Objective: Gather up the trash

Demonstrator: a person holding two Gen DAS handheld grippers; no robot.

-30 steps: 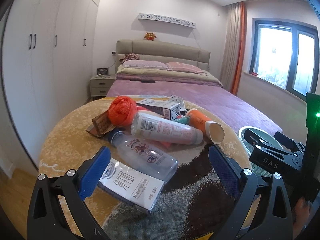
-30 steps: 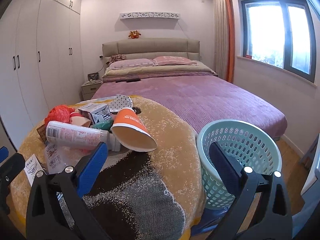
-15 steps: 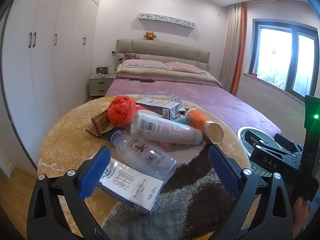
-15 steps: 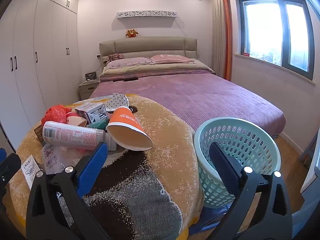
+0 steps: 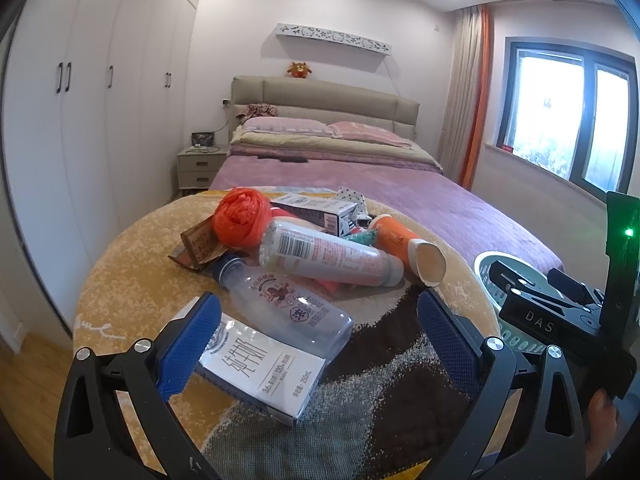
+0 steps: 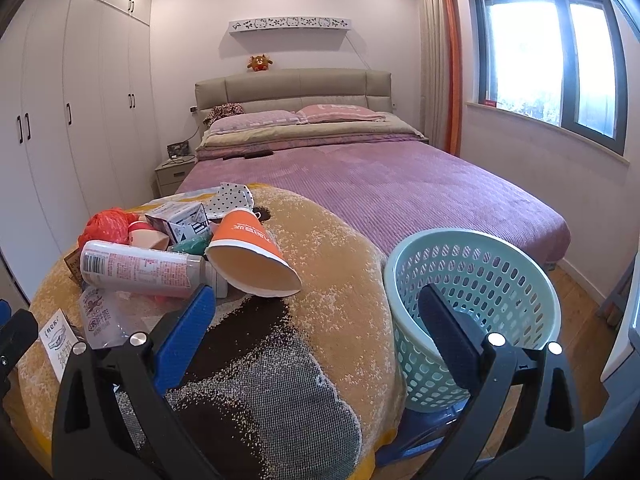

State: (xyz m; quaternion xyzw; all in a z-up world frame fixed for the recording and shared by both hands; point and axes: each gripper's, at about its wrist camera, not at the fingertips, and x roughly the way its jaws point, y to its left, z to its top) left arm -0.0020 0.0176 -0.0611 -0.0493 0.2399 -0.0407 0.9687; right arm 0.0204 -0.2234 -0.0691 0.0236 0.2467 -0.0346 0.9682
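Note:
Trash lies piled on a round table with a yellow and brown cloth (image 5: 132, 280): a white milk carton (image 5: 260, 372), a clear bottle (image 5: 288, 304), a pink-labelled bottle (image 5: 328, 256), an orange paper cup (image 5: 412, 248), an orange plastic bag (image 5: 240, 216) and a small box (image 5: 316, 208). My left gripper (image 5: 316, 344) is open, just above the carton and clear bottle. My right gripper (image 6: 316, 332) is open and empty, between the orange cup (image 6: 252, 252) and a teal basket (image 6: 472, 300).
The teal basket stands on a blue stool (image 6: 420, 436) at the table's right edge. A purple bed (image 6: 380, 184) lies behind the table. White wardrobes (image 5: 80, 120) line the left wall. A nightstand (image 5: 200, 164) sits by the bed.
Both views shift only slightly; the right gripper has risen a little and the left has barely moved. Both stay open and empty.

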